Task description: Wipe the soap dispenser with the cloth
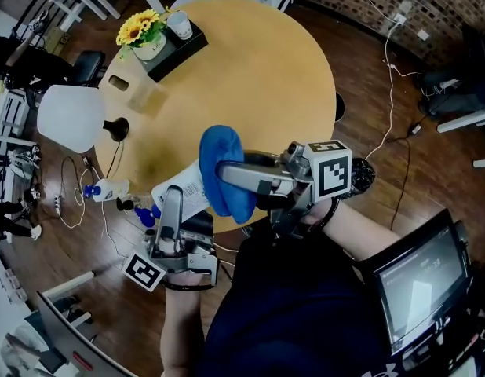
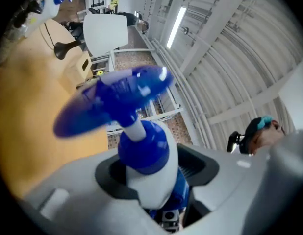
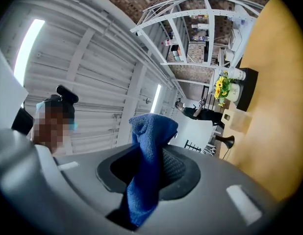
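— So, what do the fingers of the left gripper [image 2: 152,182] have?
— They're clenched on the soap dispenser [image 2: 147,163]. They hold it at the white shoulder just under the blue collar, and its blue pump head [image 2: 114,101] sticks out past them.
— And the right gripper [image 3: 146,177]?
— Its fingers are pinched tight on the cloth [image 3: 150,148], a blue one. One fold stands up above them and the rest hangs down between them.
— Where does that put the dispenser?
— In the head view the left gripper [image 1: 175,203] holds the soap dispenser [image 1: 186,192] up off the desk [image 1: 258,77], over its near edge. The right gripper [image 1: 231,171] reaches in from the right, and the cloth [image 1: 220,146] is bunched right beside the bottle. I can't tell whether the two touch.
— Anything further out?
— A pot of sunflowers [image 1: 143,30] and a cup [image 1: 180,23] sit on a black tray [image 1: 184,52] at the far side of the desk. A white lamp [image 1: 70,116] stands at its left edge. A spray bottle [image 1: 109,188] lies on the floor [image 1: 368,85] below.
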Demonstrator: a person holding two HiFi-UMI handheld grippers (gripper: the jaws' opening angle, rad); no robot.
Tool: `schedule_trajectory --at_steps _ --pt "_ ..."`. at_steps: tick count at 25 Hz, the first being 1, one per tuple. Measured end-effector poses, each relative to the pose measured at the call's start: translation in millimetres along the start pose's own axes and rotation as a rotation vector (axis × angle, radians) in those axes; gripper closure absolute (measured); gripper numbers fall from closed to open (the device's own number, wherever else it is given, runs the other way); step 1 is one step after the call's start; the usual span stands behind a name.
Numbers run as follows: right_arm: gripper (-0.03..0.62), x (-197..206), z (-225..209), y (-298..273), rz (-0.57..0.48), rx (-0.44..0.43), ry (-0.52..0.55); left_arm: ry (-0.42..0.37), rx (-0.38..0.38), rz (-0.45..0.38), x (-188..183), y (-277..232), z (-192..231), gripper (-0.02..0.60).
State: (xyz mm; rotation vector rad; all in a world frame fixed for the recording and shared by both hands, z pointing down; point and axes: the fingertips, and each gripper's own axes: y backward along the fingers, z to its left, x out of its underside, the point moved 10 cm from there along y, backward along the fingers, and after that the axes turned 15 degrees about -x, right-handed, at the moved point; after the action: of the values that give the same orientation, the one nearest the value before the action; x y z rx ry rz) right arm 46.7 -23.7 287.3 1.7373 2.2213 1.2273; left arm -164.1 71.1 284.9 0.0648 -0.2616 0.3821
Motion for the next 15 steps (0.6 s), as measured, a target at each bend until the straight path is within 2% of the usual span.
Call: schedule_trajectory --at_steps 3,5,9,13,15 --pt "0.493 12 0 -4 0.001 -0.004 -0.022 0.05 0.01 -0.025 -2 9 5 0.355" --pt "0.493 14 1 -4 0.004 -0.005 -0.024 0.111 0.029 -0.032 -2 12 7 0.368" --pt "0.493 13 5 -2 0.026 -0.012 -0.001 0.227 0.1 -0.065 -5 22 10 0.371" --pt "0.493 -6 14 3 0.032 -0.041 0.069 0.215 0.13 -0.062 -13 32 8 0.371" --pt "0.493 -12 20 -2 0.09 -0.061 0.113 0.197 0.128 -0.056 -16 35 7 0.371"
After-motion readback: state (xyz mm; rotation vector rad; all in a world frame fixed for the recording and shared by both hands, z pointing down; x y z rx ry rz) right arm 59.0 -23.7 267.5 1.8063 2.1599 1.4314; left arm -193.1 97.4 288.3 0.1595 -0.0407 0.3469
